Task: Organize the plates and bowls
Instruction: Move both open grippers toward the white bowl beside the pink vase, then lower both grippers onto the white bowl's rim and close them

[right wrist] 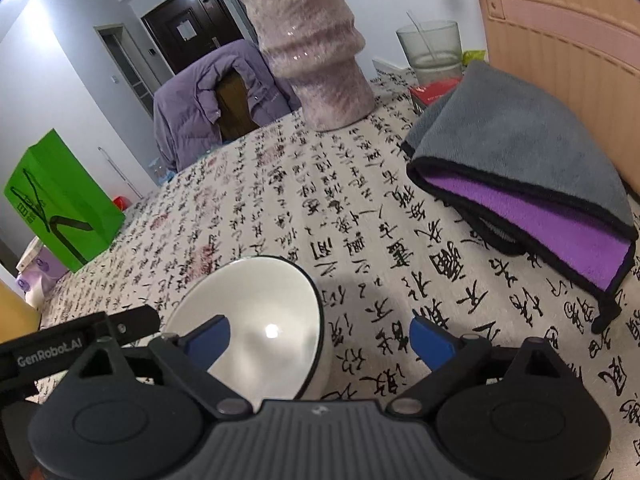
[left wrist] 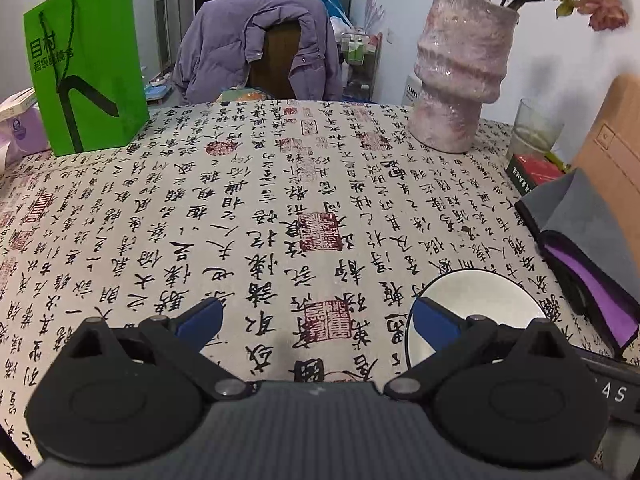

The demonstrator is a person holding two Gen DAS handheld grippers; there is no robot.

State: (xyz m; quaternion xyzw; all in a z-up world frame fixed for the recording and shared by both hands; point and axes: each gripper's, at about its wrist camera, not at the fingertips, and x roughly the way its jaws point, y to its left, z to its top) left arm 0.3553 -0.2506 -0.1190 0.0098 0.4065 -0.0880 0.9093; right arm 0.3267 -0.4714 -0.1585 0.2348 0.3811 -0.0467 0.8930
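A white bowl with a dark rim [right wrist: 256, 320] stands on the calligraphy tablecloth [right wrist: 320, 184], right in front of my right gripper [right wrist: 320, 338]. The right gripper is open and empty, with its left fingertip [right wrist: 210, 340] over the bowl's inside and its right fingertip outside the rim. In the left wrist view the same bowl [left wrist: 480, 300] sits at the lower right, behind the right fingertip [left wrist: 434, 322] of my left gripper [left wrist: 320, 322]. The left gripper is open and empty above the cloth.
A tall pink-purple vase [left wrist: 460, 76] stands at the back right. A folded grey and purple towel [right wrist: 532, 176] lies at the right, by a cardboard box [right wrist: 560, 40] and a glass [right wrist: 432, 52]. A green bag [left wrist: 86, 64] stands at the back left. A chair with a purple jacket [left wrist: 256, 44] is behind the table.
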